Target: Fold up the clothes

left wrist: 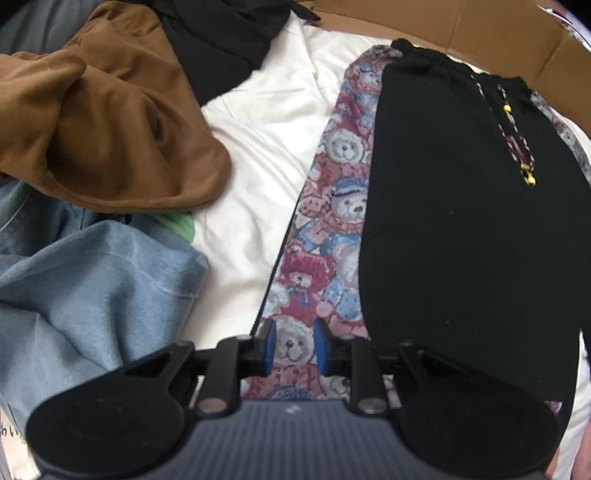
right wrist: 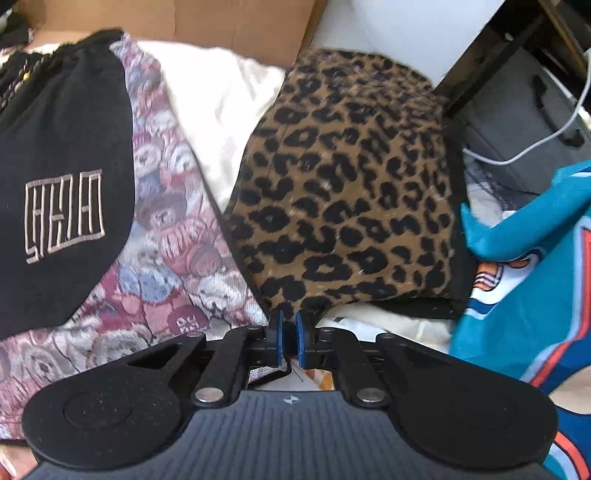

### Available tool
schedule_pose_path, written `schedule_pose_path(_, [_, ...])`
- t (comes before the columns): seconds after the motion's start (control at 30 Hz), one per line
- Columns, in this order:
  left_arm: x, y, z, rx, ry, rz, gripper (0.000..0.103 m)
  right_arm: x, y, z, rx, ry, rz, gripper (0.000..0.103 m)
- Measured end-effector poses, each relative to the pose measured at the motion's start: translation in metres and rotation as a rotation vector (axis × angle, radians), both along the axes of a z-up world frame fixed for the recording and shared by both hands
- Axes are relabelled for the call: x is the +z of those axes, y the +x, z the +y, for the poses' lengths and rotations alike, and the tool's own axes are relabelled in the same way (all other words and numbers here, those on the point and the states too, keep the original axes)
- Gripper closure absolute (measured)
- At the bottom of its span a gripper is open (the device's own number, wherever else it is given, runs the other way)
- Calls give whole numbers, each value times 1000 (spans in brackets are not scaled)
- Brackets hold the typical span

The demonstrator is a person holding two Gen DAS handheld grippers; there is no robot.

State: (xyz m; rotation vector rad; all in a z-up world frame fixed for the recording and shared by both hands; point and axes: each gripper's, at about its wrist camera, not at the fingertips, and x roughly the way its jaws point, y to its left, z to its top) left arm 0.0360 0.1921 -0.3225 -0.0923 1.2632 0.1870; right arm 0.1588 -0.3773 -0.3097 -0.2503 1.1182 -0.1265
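Observation:
A pair of shorts lies flat on a white sheet (left wrist: 258, 147), with a black front panel (left wrist: 461, 221) and teddy-bear print sides (left wrist: 332, 221). A patterned drawstring (left wrist: 517, 140) rests on the black panel. My left gripper (left wrist: 296, 347) hovers open over the teddy print near the shorts' lower left edge, and a bear face shows between its blue pads. In the right wrist view the black panel (right wrist: 62, 184) carries a pale embroidered logo beside the teddy print (right wrist: 166, 258). My right gripper (right wrist: 290, 339) is shut to a narrow slit at the shorts' lower right corner. Whether cloth is caught there is hidden.
A brown garment (left wrist: 110, 129), blue denim (left wrist: 92, 288) and a black garment (left wrist: 221, 37) are heaped on the left. Cardboard (left wrist: 480, 26) lines the far edge. On the right are a leopard-print garment (right wrist: 351, 184), a teal printed garment (right wrist: 535, 277), a white cable (right wrist: 554, 136) and dark furniture (right wrist: 491, 51).

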Motion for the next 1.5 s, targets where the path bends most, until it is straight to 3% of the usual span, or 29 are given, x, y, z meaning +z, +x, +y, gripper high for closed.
schedule_pose_path(0.17, [6,-4,-6,19,-12,-20,79,8,-1,19,15,170,-47,95])
schedule_pose_path(0.3, [-4,-9,-19,-14,-37,3,79,-8,0,41,23,264,-3,94])
schedule_pose_path(0.43, [-26,-15,-26,-26,-39,59,78,-26,-8,47,10,286,54,94])
schedule_pose_path(0.6, [-45,-27,-16,-2,17,148,78,-21,-25,40,-52,285,62,91])
schedule_pose_path(0.8, [-31,-31,-5,49,-3,135,79,-13,-45,31,-129,283,67,90])
schedule_pose_path(0.9, [-21,-31,-8,53,-25,115,79,-2,-46,35,-141,311,25,90])
schedule_pose_path(1.0, [-10,-27,-17,25,-48,104,79,6,-47,43,-138,345,-13,85])
schedule_pose_path(1.07, [-4,-25,-28,0,-75,90,78,9,-46,51,-124,369,-31,76])
schedule_pose_path(1.23, [8,-21,-60,-83,-116,51,66,11,-47,67,-82,398,-38,76])
schedule_pose_path(1.5, [1,-20,-103,-187,-177,107,66,3,-50,81,-73,453,-16,76])
